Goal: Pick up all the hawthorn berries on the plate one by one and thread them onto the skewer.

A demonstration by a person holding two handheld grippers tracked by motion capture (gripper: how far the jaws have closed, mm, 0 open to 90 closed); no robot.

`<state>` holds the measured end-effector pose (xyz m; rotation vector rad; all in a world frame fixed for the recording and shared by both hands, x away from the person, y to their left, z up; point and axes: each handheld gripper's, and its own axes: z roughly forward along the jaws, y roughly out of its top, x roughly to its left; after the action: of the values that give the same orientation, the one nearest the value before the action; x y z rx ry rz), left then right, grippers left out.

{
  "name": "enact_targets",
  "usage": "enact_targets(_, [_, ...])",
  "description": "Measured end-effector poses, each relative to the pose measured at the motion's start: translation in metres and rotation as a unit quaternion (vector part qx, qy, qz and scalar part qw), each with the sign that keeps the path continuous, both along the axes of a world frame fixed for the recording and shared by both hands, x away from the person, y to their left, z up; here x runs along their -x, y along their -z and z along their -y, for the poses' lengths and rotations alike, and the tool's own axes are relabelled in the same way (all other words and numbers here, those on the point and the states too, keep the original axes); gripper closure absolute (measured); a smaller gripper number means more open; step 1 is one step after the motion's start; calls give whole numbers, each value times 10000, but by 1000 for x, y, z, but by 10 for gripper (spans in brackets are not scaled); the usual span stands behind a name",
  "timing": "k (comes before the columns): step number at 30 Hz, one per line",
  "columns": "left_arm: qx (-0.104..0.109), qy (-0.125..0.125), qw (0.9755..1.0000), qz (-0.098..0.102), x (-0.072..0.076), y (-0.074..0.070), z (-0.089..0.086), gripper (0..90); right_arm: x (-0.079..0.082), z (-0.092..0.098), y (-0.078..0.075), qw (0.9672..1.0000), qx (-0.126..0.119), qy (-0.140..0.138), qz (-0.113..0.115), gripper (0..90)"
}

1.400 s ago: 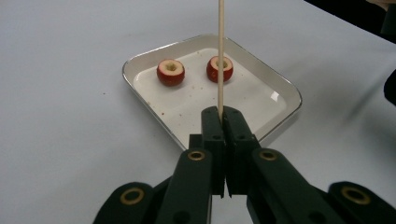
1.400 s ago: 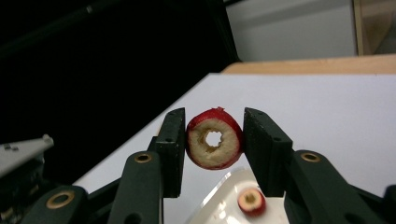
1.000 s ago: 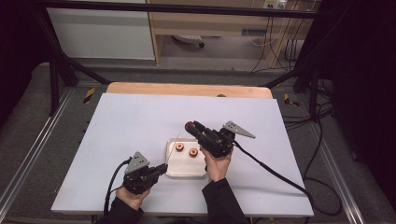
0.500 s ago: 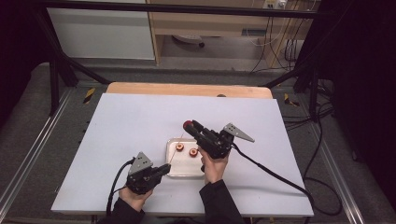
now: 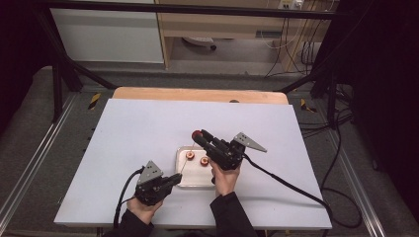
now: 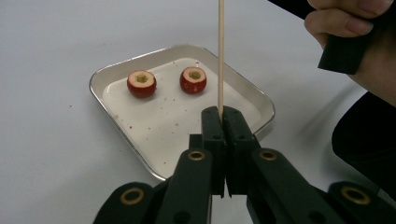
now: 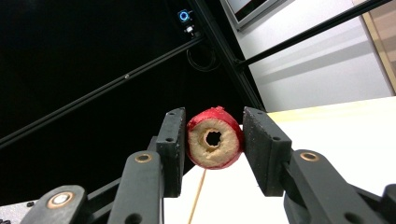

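We found a white rectangular counter [image 5: 148, 128] carrying one shallow metal tray [image 6: 116, 74] near its front edge. Our right gripper [image 5: 199, 137] was raised above the tray's far side, its jaws clamped on one red cored fruit piece with a pale cut face [image 7: 215, 137], the bored hole facing that gripper's camera. Our left gripper [image 6: 222, 116] sat just before the tray, jaws closed tight on one thin wooden skewer [image 6: 220, 51] pointing toward the held piece. Two more red cored fruit pieces [image 6: 141, 84] [image 6: 193, 80] lay apart in the tray. We judged the step in hand to be threading; the next move called for aligning the hole with the skewer tip. Count: three fruit pieces, one skewer, one tray.
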<state>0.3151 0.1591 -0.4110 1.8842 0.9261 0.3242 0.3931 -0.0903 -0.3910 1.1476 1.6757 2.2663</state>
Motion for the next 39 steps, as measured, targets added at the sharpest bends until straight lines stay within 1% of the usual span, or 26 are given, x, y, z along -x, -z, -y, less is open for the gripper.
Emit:
enact_targets(3, [-14, -26, 10000, 12, 0, 0, 0, 882, 0, 0, 0, 10000, -6, -8, -7, 611])
enact_targets(8, [23, -41, 10000, 23, 0, 0, 0, 882, 1, -1, 1, 10000, -41, -19, -77, 611])
enact_targets(12, [-13, -90, 10000, 26, 0, 0, 1, 882, 1, -3, 4, 9999, -24, -35, -120, 611])
enact_targets(18, [-73, -177, 9998, -23, 0, 1, 3, 883, 3, -7, 9, 9995, -97, -67, -279, 611])
enact_targets(20, [-76, -165, 9998, -61, 0, 2, 4, 883, 4, -8, 11, 9995, -84, -63, -284, 612])
enact_targets(24, [-88, -242, 9997, -11, 1, 1, 5, 885, 5, -10, 13, 9995, 20, -73, -318, 612])
enact_targets(26, [-52, -243, 9997, -11, 1, 1, 4, 885, 6, -11, 14, 9994, 43, -92, -335, 613])
enact_targets(28, [8, -262, 9997, 18, 1, 0, 4, 885, 7, -12, 16, 9990, 64, -162, -414, 614])
enact_targets(29, [-32, -250, 9997, -9, 0, 0, 4, 885, 7, -13, 17, 9989, 76, -173, -424, 614])
enact_targets(31, [-33, -263, 9996, -41, 0, 3, 4, 885, 10, -14, 19, 9988, 60, -173, -457, 615])
enact_targets(33, [-22, -242, 9996, -123, -2, 4, 5, 885, 11, -15, 20, 9988, 92, -158, -449, 615])
enact_targets(34, [-25, -249, 9996, -128, -2, 4, 5, 886, 11, -15, 20, 9988, 114, -152, -449, 616])
enact_targets(35, [-33, -243, 9996, -124, -2, 4, 6, 886, 12, -15, 20, 9987, 119, -140, -481, 616])
enact_targets(39, [2, -237, 9997, -60, -1, 4, 6, 887, 13, -15, 19, 9985, 194, -127, -496, 618])
